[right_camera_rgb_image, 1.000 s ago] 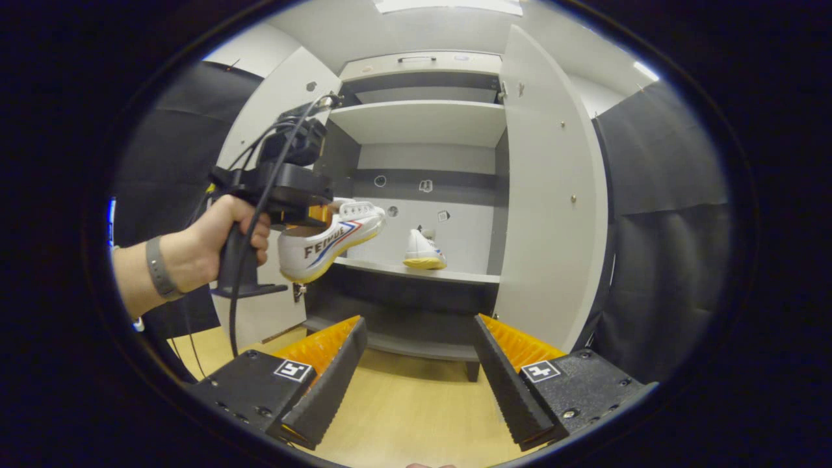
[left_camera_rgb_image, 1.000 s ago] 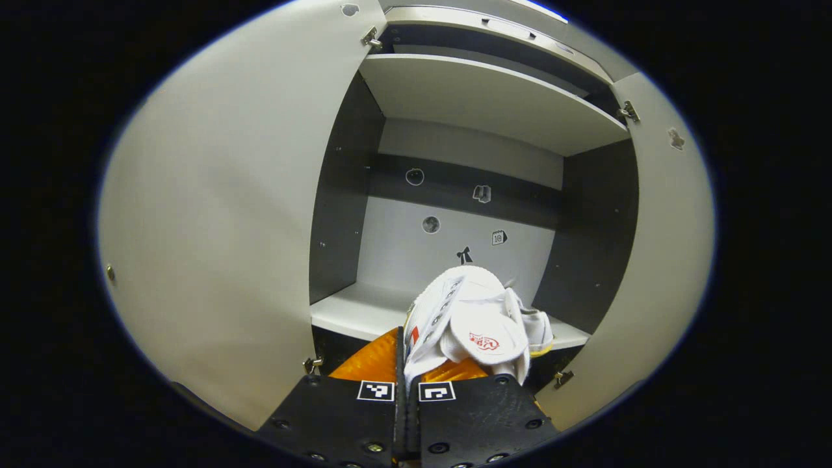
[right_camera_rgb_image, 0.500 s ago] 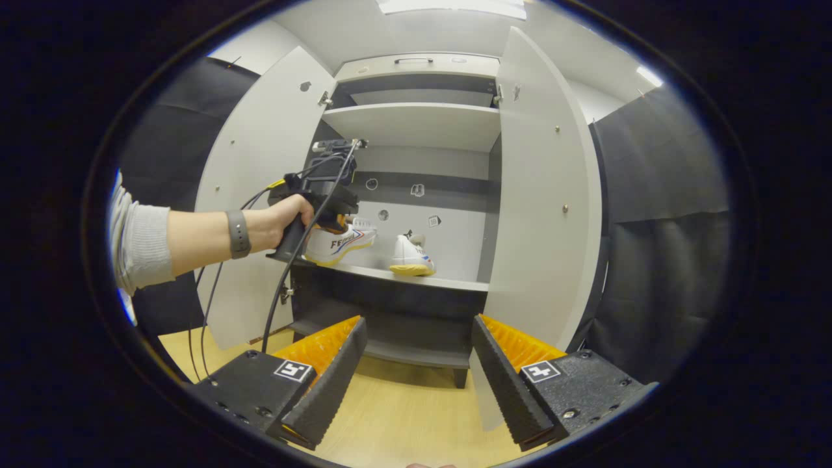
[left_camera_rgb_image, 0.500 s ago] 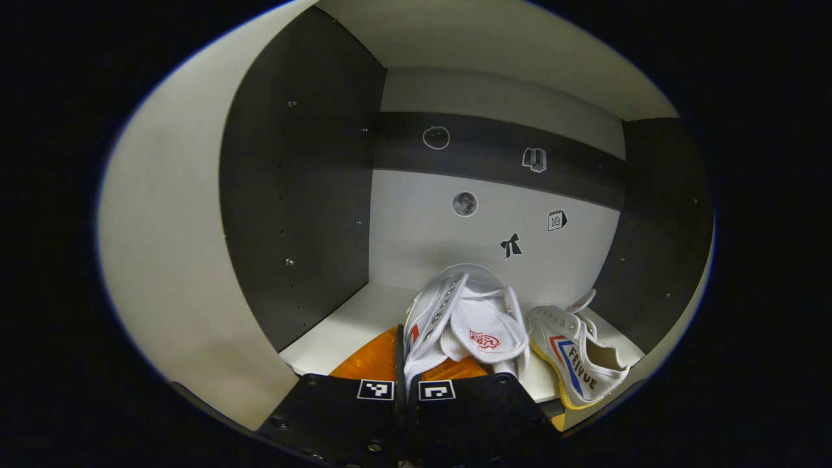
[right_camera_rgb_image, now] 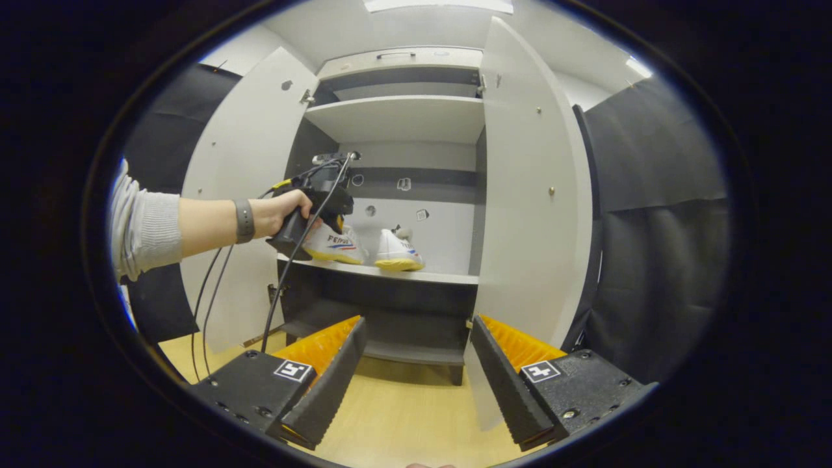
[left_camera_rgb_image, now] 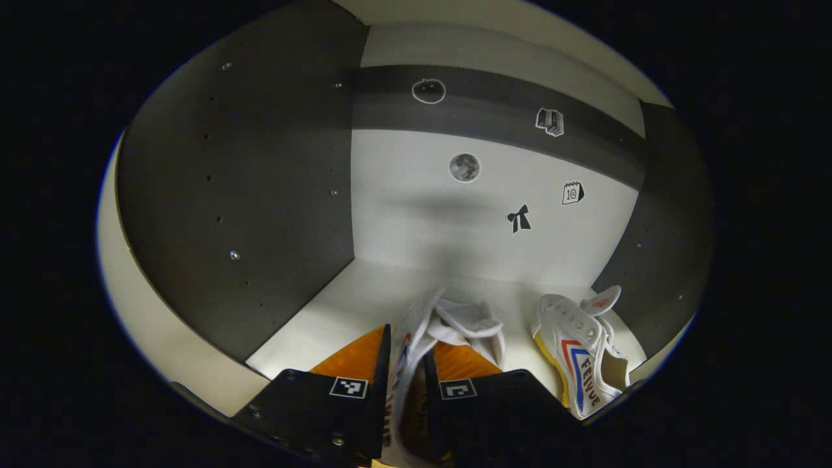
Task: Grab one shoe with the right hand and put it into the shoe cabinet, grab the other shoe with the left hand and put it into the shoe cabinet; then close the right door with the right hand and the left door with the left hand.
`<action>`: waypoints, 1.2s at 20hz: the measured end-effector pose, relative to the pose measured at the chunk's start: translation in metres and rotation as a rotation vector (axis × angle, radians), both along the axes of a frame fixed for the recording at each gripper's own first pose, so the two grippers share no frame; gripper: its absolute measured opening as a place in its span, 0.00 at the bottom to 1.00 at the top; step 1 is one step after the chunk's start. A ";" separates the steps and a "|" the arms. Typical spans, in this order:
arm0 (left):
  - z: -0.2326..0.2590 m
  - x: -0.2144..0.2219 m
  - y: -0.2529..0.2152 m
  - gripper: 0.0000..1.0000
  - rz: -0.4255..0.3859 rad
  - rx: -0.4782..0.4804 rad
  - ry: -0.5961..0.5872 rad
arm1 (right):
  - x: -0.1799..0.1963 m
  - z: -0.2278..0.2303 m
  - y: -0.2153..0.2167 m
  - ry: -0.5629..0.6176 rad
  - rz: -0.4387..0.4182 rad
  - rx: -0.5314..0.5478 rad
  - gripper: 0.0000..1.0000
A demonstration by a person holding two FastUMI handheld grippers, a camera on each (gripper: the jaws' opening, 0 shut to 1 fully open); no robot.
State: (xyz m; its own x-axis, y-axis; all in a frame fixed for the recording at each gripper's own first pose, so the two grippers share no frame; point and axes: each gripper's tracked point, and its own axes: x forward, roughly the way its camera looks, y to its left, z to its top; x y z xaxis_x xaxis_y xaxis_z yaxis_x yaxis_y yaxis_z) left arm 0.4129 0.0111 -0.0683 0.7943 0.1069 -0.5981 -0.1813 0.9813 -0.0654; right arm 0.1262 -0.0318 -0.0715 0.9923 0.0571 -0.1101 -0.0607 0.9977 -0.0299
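Note:
A white canvas shoe [left_camera_rgb_image: 465,322] lies on the cabinet's middle shelf [left_camera_rgb_image: 338,305], its side wall standing loose between the slightly parted fingers of my left gripper [left_camera_rgb_image: 406,338]. The other white shoe [left_camera_rgb_image: 578,351], with red and blue stripes, rests on the same shelf to its right, near the right wall. In the right gripper view both shoes sit side by side, the one at the left gripper [right_camera_rgb_image: 335,244] and the other shoe [right_camera_rgb_image: 398,250]. A hand [right_camera_rgb_image: 279,208] holds the left gripper at the first shoe's heel. My right gripper [right_camera_rgb_image: 417,323] hangs open over the floor, holding nothing.
Both cabinet doors stand wide, the left door [right_camera_rgb_image: 240,162] and the right door [right_camera_rgb_image: 526,195]. The right door's edge is just ahead of my right gripper. An upper shelf [right_camera_rgb_image: 396,117] and a dark lower bay [right_camera_rgb_image: 390,318] show. Wooden floor [right_camera_rgb_image: 403,416] lies below.
My left gripper carried the shoe deep into the cabinet and lowered it onto the shelf; its fingers have parted. The right gripper drifted a little, staying open.

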 end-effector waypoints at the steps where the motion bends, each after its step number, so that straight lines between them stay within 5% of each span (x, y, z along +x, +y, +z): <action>1: 0.000 0.001 0.001 0.37 -0.005 0.011 0.000 | 0.001 -0.001 0.000 0.006 0.000 0.008 1.00; 3: 0.005 -0.006 0.004 0.34 -0.010 0.023 -0.007 | 0.002 0.002 0.000 0.000 0.001 0.017 1.00; 4: 0.009 -0.008 0.003 0.50 -0.022 0.013 -0.020 | 0.002 0.003 0.001 -0.006 0.003 0.014 1.00; 7: 0.026 -0.022 0.002 0.37 -0.048 0.007 -0.062 | 0.002 0.005 0.005 -0.014 0.015 0.006 1.00; 8: 0.038 -0.027 0.005 0.51 -0.051 0.023 -0.099 | 0.002 0.006 0.008 -0.018 0.022 0.008 1.00; 9: 0.052 -0.036 0.008 0.37 -0.050 0.039 -0.139 | 0.002 0.007 0.011 -0.020 0.029 0.010 1.00; 11: 0.073 -0.058 0.004 0.37 -0.068 0.046 -0.201 | 0.001 0.009 0.016 -0.023 0.042 0.016 1.00; 17: 0.111 -0.167 -0.006 0.35 -0.116 0.059 -0.399 | -0.018 0.021 0.021 -0.046 0.066 0.024 1.00; 18: 0.112 -0.191 -0.009 0.50 -0.124 0.049 -0.425 | -0.023 0.023 0.020 -0.048 0.066 0.024 1.00; 19: 0.111 -0.212 -0.011 0.51 -0.128 0.046 -0.449 | -0.028 0.025 0.019 -0.050 0.065 0.028 1.00; 20: 0.106 -0.234 -0.010 0.41 -0.122 0.048 -0.464 | -0.033 0.026 0.016 -0.049 0.059 0.031 1.00; 23: 0.090 -0.292 -0.014 0.42 -0.121 0.016 -0.498 | -0.051 0.027 0.008 -0.040 0.042 0.041 1.00; 24: 0.087 -0.310 -0.016 0.49 -0.127 0.007 -0.523 | -0.057 0.028 0.004 -0.039 0.033 0.043 1.00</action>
State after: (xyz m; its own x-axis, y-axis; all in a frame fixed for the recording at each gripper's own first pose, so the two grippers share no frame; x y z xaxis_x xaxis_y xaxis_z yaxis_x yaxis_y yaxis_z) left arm 0.1032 -0.0047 0.0192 0.9929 -0.0074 -0.1187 -0.0056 0.9941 -0.1085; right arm 0.0692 -0.0279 -0.0432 0.9933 0.0938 -0.0680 -0.0933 0.9956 0.0097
